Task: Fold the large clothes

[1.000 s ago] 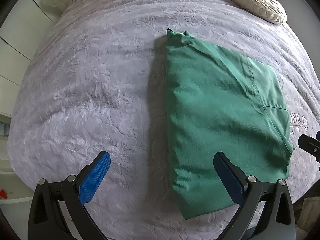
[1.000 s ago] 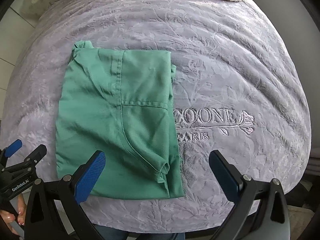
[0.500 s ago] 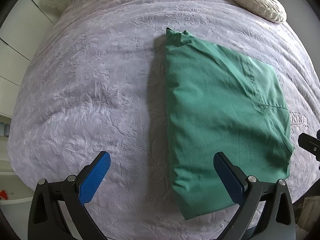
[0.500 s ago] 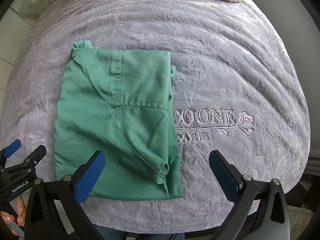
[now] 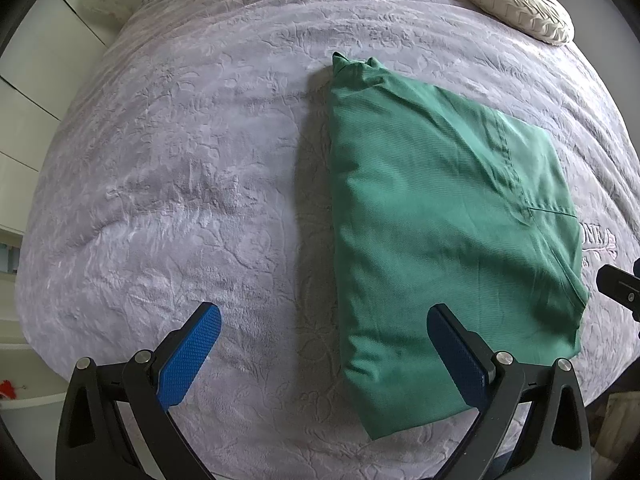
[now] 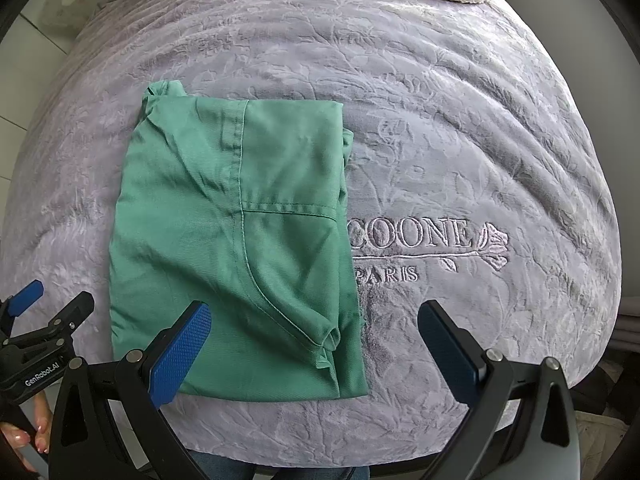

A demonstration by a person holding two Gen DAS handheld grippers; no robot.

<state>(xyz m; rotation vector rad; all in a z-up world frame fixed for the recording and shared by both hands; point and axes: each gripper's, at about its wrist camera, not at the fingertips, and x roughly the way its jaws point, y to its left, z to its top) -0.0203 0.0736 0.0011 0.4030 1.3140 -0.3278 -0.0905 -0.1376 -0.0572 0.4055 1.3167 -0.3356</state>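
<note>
- Left gripper [image 5: 323,354]: jaws spread wide, nothing between the blue pads [image 5: 188,356]. It is raised above the bedspread [image 5: 180,184], touching no cloth.
- Right gripper [image 6: 314,352]: jaws spread wide, nothing held. Its left pad [image 6: 178,354] overlaps the near edge of the garment in the view; contact cannot be confirmed.
- Green garment [image 6: 240,248]: folded into a compact rectangle, lying flat on the bedspread. Seen from the left gripper, it lies ahead and to the right, its near corner just in front of the right finger. Seen from the right gripper, it lies ahead and to the left.
- Seam lines and a pocket edge are visible on the top layer of the garment.
- Embroidered lettering [image 6: 424,236]: on the bedspread, ahead of the right gripper, just beside the garment's right edge.
- Cream cushion [image 5: 512,0]: far ahead of both grippers, well apart from the garment.
- A hand [image 6: 36,432] grips the left gripper's handle, visible at the lower left of the right wrist view.
</note>
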